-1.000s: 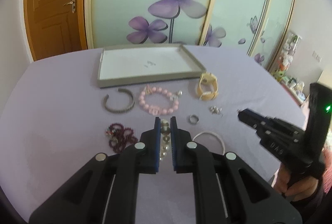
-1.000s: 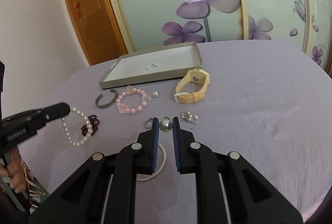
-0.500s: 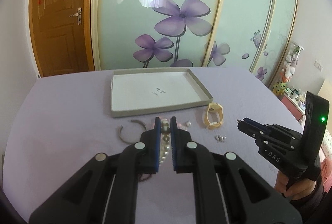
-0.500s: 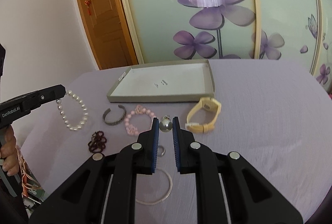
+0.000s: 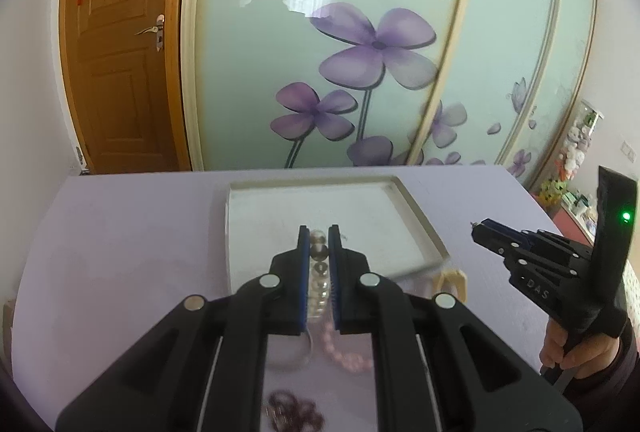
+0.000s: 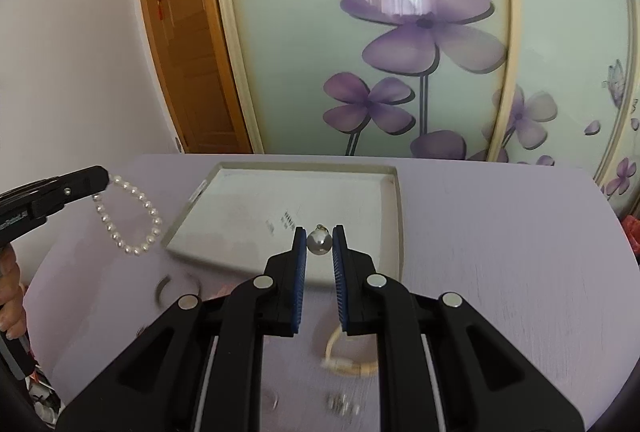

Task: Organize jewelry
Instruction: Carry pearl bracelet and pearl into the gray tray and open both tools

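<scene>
Clamped between the blue pads of the left gripper (image 5: pixel 319 232), a pearl bracelet (image 6: pixel 127 217) hangs in a loose loop in the right wrist view, clear of the lilac tablecloth (image 6: pixel 500 252) and just off the near left corner of the shallow grey tray (image 6: pixel 394 216); the right gripper (image 6: pixel 319 238) pinches a single silver pearl pendant (image 6: pixel 319 241) between its jaws, its small loop pointing up, held over the tray's near edge. Below the tools, loose pieces lie on the cloth: a dark red beaded bracelet (image 5: pixel 294 412), a pink beaded bracelet (image 5: pixel 348 356), a cream watch (image 6: pixel 348 360) and a small cluster of silver items (image 6: pixel 342 406), too blurred to identify. The risks look plain: the round pendant, held only at its sides, could roll out of the grip and drop outside the tray if the jaws ease before it is low and well inside, and the swinging bracelet could snag on the tray rim or fall short, since it hangs beside the tray rather than above it. Both tools point forward and roughly level toward the tray, the left one to the tray's left, the right one nearly centred on it, the person's right hand (image 5: pixel 572 352) wrapped low around the handle. Beyond stand a flowered glass wardrobe (image 5: pixel 360 52) and a wooden door (image 5: pixel 120 52).
</scene>
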The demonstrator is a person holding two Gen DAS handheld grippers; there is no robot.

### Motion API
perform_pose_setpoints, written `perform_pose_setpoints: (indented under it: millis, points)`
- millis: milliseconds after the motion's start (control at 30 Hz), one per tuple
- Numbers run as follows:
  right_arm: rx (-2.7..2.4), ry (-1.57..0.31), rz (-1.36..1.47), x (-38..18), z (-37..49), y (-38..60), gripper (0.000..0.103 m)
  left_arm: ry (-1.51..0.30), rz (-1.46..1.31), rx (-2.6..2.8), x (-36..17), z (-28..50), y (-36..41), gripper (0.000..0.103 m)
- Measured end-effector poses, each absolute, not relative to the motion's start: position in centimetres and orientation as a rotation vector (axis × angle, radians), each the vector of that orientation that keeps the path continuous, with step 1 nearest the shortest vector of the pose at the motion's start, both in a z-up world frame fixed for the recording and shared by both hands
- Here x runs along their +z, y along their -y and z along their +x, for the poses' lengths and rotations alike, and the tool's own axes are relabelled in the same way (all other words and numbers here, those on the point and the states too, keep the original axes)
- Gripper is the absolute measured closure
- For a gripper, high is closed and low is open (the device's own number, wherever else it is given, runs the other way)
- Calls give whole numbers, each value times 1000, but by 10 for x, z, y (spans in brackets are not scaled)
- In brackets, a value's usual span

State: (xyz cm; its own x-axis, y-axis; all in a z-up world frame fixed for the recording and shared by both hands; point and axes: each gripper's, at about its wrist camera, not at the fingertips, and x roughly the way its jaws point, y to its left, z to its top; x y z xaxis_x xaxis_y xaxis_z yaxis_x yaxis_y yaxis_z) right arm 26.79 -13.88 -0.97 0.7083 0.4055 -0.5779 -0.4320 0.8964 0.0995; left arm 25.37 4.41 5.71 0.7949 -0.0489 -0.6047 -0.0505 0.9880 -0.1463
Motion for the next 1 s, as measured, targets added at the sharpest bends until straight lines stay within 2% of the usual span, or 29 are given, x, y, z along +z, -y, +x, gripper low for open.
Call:
perform_pose_setpoints:
  millis: [367, 700, 767, 833, 933, 1000]
  points:
    - [428, -854, -28, -60, 401, 104, 89, -690, -164, 28, 32, 343, -70, 94]
    - [352, -970, -70, -85, 443, 90, 89, -737, -166, 37, 3, 375, -84, 94]
    - [354, -985, -57, -86, 445, 91, 85, -741, -166, 40, 0, 377, -86, 94]
    - [359, -982, -37, -84, 444, 94, 71, -743, -168, 40, -1, 380, -86, 94]
    - [367, -950, -29, -76, 436, 101, 59, -744, -169, 40, -2, 380, -87, 94]
    - [372, -937, -25, -72, 436, 105, 58, -745, -171, 42, -4, 382, -87, 94]
